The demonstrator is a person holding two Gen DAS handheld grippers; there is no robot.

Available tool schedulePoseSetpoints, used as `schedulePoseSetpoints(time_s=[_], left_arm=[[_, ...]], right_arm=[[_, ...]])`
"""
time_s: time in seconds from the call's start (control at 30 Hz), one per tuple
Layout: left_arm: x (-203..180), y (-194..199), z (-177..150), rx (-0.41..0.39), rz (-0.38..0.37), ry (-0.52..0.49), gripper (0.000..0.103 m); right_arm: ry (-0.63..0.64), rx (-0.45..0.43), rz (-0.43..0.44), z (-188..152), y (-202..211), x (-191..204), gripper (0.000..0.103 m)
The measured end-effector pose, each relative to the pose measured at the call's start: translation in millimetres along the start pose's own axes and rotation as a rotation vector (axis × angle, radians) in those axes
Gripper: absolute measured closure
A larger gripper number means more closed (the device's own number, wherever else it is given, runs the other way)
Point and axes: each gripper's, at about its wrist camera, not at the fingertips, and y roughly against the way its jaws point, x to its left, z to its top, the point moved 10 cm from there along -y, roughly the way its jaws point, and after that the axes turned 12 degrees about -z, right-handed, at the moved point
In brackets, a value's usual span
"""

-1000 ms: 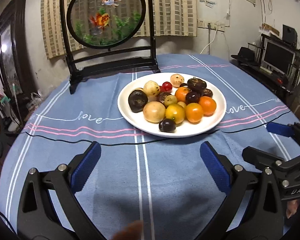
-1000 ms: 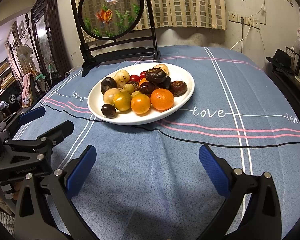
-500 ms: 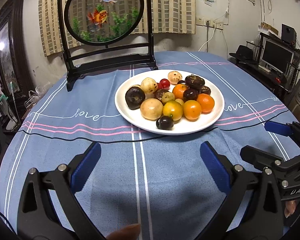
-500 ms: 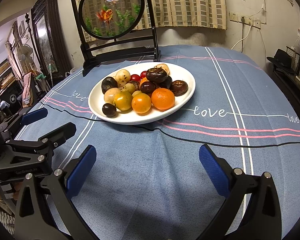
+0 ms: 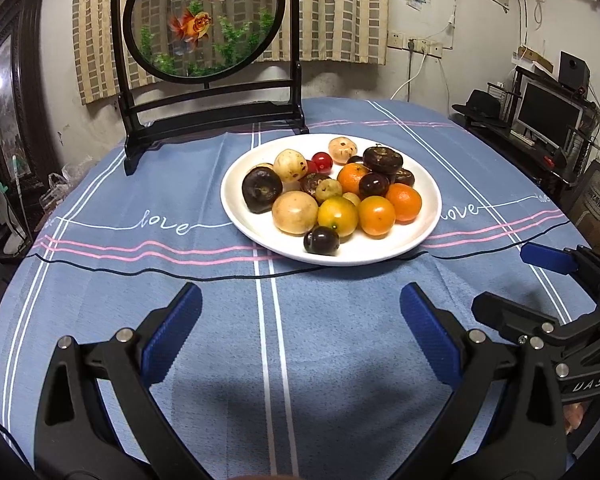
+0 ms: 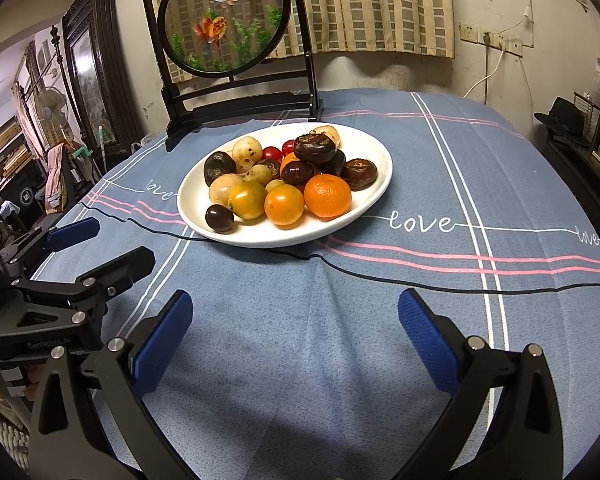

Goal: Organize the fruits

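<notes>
Your left gripper (image 5: 300, 324) and right gripper (image 6: 294, 330) both hang with blue-padded jaws spread wide and empty at the bottom of frame over the blue striped tablecloth (image 5: 204, 320), while the round white plate (image 5: 428, 220) heaped with mixed fruits (image 5: 336, 194) sits mid-frame beyond them.

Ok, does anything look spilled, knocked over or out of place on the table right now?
Nothing stands out. All the fruit sits piled on the white plate, none on the blue tablecloth. The goldfish screen stands upright behind it. Both grippers, left and right, hang open and empty short of the plate.
</notes>
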Motion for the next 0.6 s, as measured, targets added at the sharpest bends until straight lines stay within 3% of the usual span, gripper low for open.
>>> schedulePoseSetpoints(time_s=[0.3,0.6], left_arm=[[-4.4,1.7,0.2,-0.018,0.032,-0.043,0.002],[0.8,3.0,2.3,-0.021,0.027,-0.015,0.002]], right_arm=[[0.0,0.004,0.003,-1.6,-1.1,0.7,0.001],[0.001,0.004,0.005,-1.6,-0.8,0.7,0.001]])
